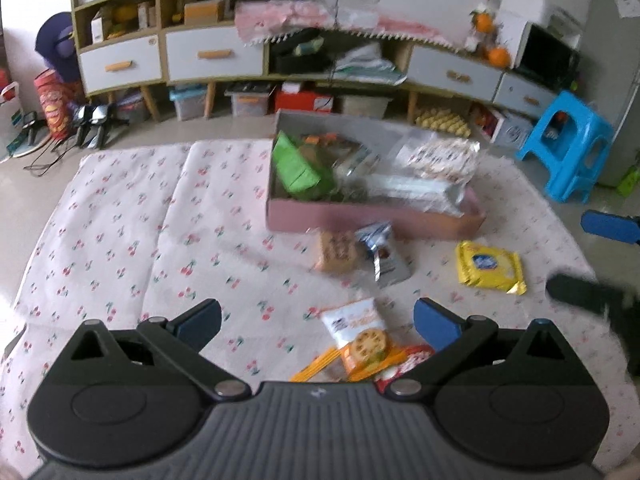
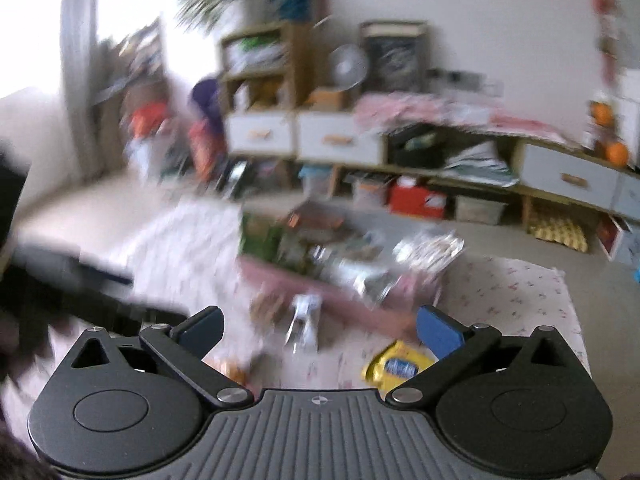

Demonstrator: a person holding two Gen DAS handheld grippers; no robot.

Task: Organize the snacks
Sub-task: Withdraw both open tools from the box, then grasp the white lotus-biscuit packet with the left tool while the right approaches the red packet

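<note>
A pink box (image 1: 360, 220) on the cherry-print cloth holds a green packet (image 1: 298, 168) and several silver and clear snack bags. Loose on the cloth in front of it lie a tan biscuit pack (image 1: 336, 250), a silver-blue sachet (image 1: 382, 254), a yellow packet (image 1: 490, 268) and an orange-white cracker packet (image 1: 360, 338). My left gripper (image 1: 318, 324) is open above the cloth, the cracker packet between its fingers' line. My right gripper (image 2: 320, 328) is open too; its view is blurred, with the yellow packet (image 2: 396, 366) under its right finger. The right gripper's blue pad (image 1: 610, 226) shows at the left wrist view's right edge.
A long cabinet (image 1: 216, 56) with drawers and storage bins beneath runs along the back wall. A blue plastic stool (image 1: 568, 148) stands at the right beyond the cloth. Bare cloth (image 1: 132, 232) lies left of the box.
</note>
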